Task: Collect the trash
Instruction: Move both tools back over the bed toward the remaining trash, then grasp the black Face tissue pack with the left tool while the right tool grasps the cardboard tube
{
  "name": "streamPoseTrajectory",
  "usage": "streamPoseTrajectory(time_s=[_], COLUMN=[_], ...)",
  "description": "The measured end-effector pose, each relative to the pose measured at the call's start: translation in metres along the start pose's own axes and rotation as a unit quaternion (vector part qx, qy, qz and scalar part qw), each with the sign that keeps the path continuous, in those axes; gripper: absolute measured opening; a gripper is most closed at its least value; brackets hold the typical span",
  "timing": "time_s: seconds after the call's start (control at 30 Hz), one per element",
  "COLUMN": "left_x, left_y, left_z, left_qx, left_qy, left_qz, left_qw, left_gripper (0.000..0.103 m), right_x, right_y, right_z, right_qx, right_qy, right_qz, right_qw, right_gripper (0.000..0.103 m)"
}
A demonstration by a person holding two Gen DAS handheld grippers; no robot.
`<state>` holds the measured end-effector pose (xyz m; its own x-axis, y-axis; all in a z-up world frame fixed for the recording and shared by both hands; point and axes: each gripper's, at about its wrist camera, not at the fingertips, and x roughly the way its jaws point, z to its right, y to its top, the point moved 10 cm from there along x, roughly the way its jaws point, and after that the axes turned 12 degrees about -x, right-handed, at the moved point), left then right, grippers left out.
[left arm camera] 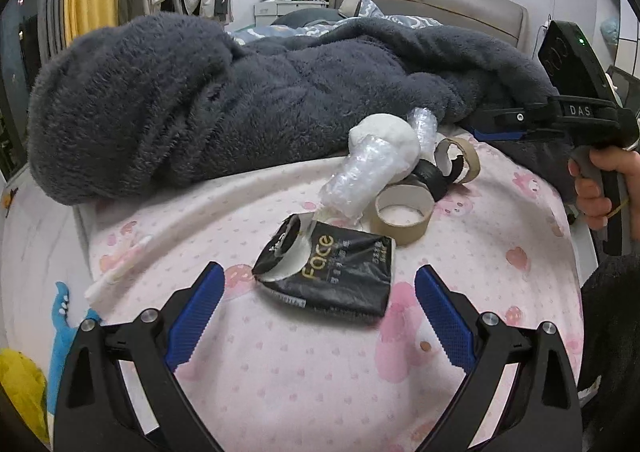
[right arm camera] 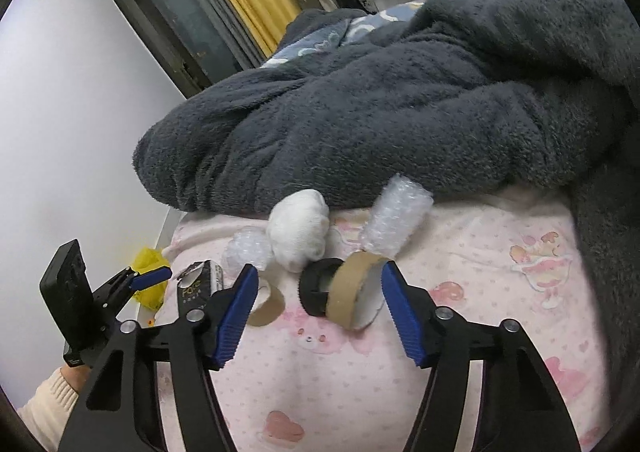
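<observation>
Trash lies in a small cluster on the pink printed bedsheet (left arm camera: 304, 380), and we approach it with both claws released, nothing between the pads of either. Nearest our left gripper (left arm camera: 318, 308) is the black "Face" packet (left arm camera: 336, 272), a flat, crinkled film pouch with a torn white opening; it sits just ahead of the fingertips, roughly centred between them, its long side running across the gap. We judge the left claw is the one placed to take it, by going forward and down.

Our right gripper (right arm camera: 320, 308) faces a different piece: a cardboard tape core (right arm camera: 354, 292), a stiff brown ring standing on edge, leaning against a black ring (right arm camera: 316, 288). The core lies between the blue ribbed pads, close to the right one, not pressed. A second cardboard ring (left arm camera: 402, 218) lies flat beside the packet.

Further on we see a soft white wad (right arm camera: 298, 236) and two rolls of bubble wrap (left arm camera: 350, 180), springy and translucent. Behind everything, a dark grey fleece blanket (left arm camera: 200, 100) is heaped, touching the wad.
</observation>
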<state>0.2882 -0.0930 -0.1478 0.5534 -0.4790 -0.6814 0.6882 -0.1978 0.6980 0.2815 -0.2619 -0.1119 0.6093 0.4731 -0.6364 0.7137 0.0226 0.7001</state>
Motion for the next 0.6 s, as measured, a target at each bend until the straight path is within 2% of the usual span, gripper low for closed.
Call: streamPoseTrajectory(time_s=[0.23, 0.5, 0.57, 0.6], left_x=[0.015, 0.027, 0.028, 0.029], left_y=[0.0, -0.002, -0.002, -0.002], left_z=[0.009, 0.015, 0.016, 0.017], left_qx=[0.004, 0.0, -0.001, -0.003], left_qy=[-0.015, -0.026, -0.03, -0.03], left_qz=[-0.009, -0.02, -0.02, -0.019], left_qw=[0.9998, 0.9994, 0.9993, 0.9993], left_gripper=[0.097, 0.096, 0.094, 0.087], right_x=[0.006, 0.017, 0.02, 0.021], right_y=[-0.006, -0.018, -0.018, -0.019], right_z=[0.024, 0.036, 0.036, 0.034], right_qx=[0.078, 0.118, 0.12, 0.118], right_qy=[0.047, 0.07, 0.074, 0.076], right_qz=[0.001, -0.014, -0.014, -0.015], right_qw=[0.996, 0.99, 0.99, 0.99], right_gripper=[0.059, 0.051, 0.049, 0.048])
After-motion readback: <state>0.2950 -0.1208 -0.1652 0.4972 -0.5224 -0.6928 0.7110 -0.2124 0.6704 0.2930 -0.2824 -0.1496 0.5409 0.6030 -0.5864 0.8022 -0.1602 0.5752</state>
